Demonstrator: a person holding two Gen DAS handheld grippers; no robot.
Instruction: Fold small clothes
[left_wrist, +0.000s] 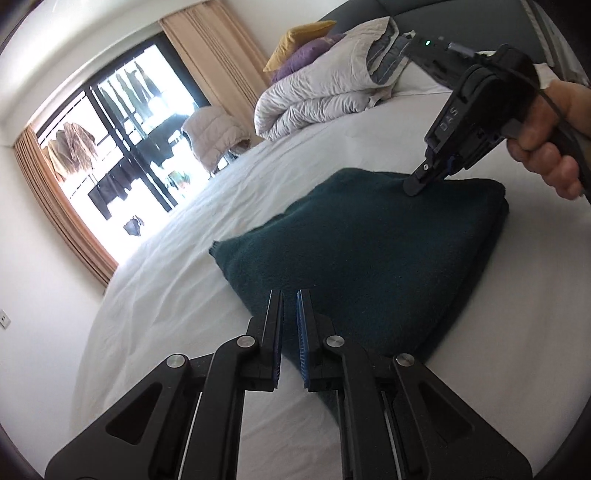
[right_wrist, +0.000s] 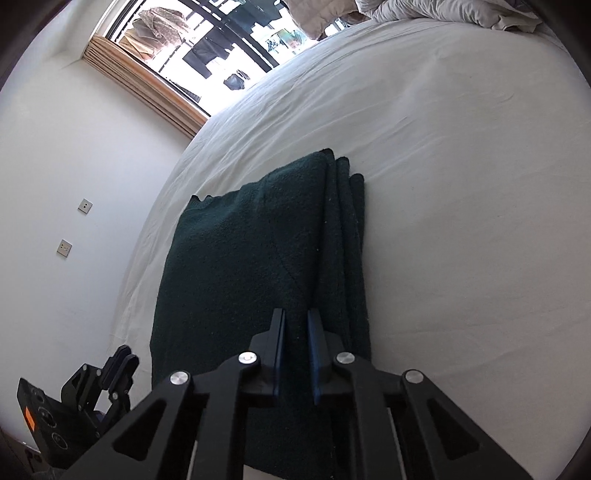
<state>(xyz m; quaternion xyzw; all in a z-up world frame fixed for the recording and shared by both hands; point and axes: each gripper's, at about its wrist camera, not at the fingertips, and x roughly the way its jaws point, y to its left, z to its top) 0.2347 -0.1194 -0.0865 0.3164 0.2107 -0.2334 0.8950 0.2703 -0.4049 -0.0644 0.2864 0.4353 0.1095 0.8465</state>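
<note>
A dark green knitted garment (left_wrist: 369, 251) lies folded into a thick rectangle on the white bed; it also shows in the right wrist view (right_wrist: 240, 266), with its stacked layer edges on the right side. My left gripper (left_wrist: 290, 295) hovers at the garment's near edge, jaws a narrow gap apart, nothing between them. My right gripper (right_wrist: 295, 314) is over the garment's near end, jaws slightly apart around air. In the left wrist view the right gripper (left_wrist: 421, 184) touches the garment's far corner with its tips down.
The white bed sheet (right_wrist: 461, 184) spreads around the garment. A rumpled white duvet (left_wrist: 325, 92) and yellow and purple pillows (left_wrist: 299, 44) lie at the bed's head. A window with curtains (left_wrist: 122, 147) is beyond the bed. The left gripper (right_wrist: 114, 369) shows low at the bedside.
</note>
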